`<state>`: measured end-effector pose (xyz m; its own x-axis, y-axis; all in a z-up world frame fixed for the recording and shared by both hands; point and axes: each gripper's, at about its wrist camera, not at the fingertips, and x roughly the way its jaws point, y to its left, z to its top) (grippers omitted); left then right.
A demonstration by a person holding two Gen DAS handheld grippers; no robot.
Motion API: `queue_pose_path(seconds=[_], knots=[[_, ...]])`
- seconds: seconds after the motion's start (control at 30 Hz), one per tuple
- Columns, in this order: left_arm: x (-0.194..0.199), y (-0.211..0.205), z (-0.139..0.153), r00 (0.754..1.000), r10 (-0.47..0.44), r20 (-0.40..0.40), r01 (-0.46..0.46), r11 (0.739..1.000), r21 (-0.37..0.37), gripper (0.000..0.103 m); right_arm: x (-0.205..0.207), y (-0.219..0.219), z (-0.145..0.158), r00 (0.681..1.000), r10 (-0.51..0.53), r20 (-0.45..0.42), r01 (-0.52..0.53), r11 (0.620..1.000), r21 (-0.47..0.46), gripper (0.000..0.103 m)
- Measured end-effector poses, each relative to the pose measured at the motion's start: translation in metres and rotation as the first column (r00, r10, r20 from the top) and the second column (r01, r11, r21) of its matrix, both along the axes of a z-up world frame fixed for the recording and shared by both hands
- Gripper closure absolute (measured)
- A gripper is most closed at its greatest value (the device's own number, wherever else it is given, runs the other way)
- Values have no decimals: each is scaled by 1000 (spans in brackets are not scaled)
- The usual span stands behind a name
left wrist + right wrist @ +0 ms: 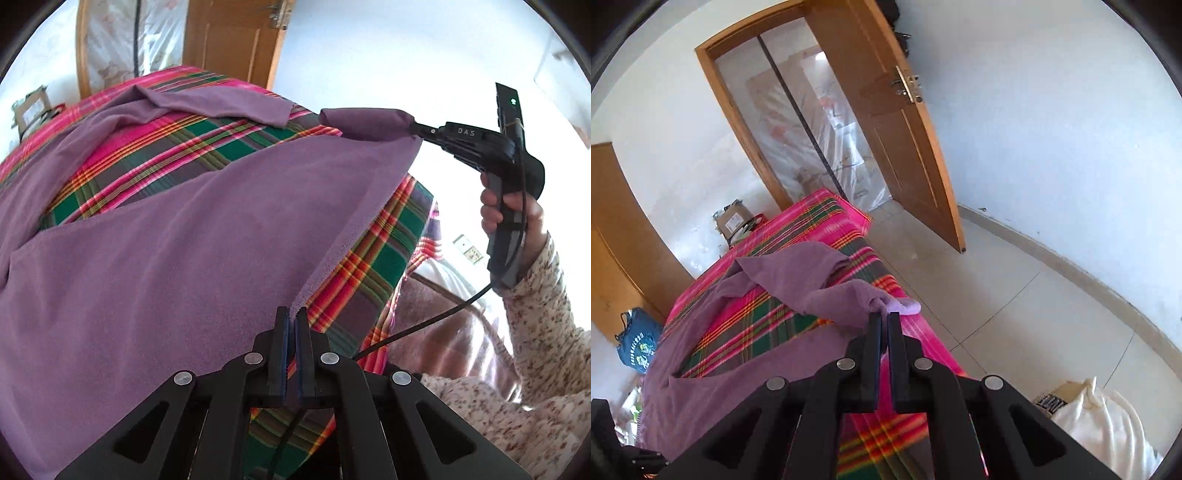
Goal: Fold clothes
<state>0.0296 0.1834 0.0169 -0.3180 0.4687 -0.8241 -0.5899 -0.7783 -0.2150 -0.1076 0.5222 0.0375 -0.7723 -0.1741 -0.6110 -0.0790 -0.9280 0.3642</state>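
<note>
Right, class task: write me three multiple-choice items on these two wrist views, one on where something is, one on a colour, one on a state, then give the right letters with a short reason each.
1. Where does the purple garment lie?
A. on the tiled floor
B. on the plaid bedspread
C. on the white bundle

2. What colour is the bag on the floor beside the bed?
A. blue
B. yellow
C. red

3. How do the two tools stand?
A. both wide open, clear of the cloth
B. left open, right shut
C. both shut on the garment

Answers:
1 B, the purple cloth spreads over the pink and green plaid.
2 A, it is dark blue with pale print.
3 C, the left tool pinches the garment's edge and the right tool grips a sleeve end.
</note>
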Motion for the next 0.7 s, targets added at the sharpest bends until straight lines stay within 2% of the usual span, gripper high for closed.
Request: queue_pose_path(seconds=[0.3, 0.47, 0.53, 0.6, 0.67, 0.7], knots=[[-1, -2, -12, 999, 16, 52, -17, 1000, 20, 100, 8, 15, -34, 996, -32, 80, 36, 998, -47, 99], [-3, -1, -15, 997, 19, 77, -21, 999, 26, 100, 10, 20, -34, 994, 26, 107, -20, 998, -54, 97], [-2, 0, -15, 997, 13, 78, -15, 1000, 22, 100, 11, 23, -35, 988, 80, 132, -70, 995, -75, 95], [-3, 0, -16, 996, 13, 87, -15, 1000, 22, 98, 13, 29, -33, 985, 106, 139, -95, 992, -80, 90], [-6, 0, -17, 995, 16, 98, -19, 1000, 25, 98, 14, 37, -28, 989, 96, 116, -86, 992, -95, 88], [-7, 0, -17, 994, 18, 104, -21, 999, 26, 98, 13, 41, -26, 991, 88, 100, -77, 991, -112, 83]])
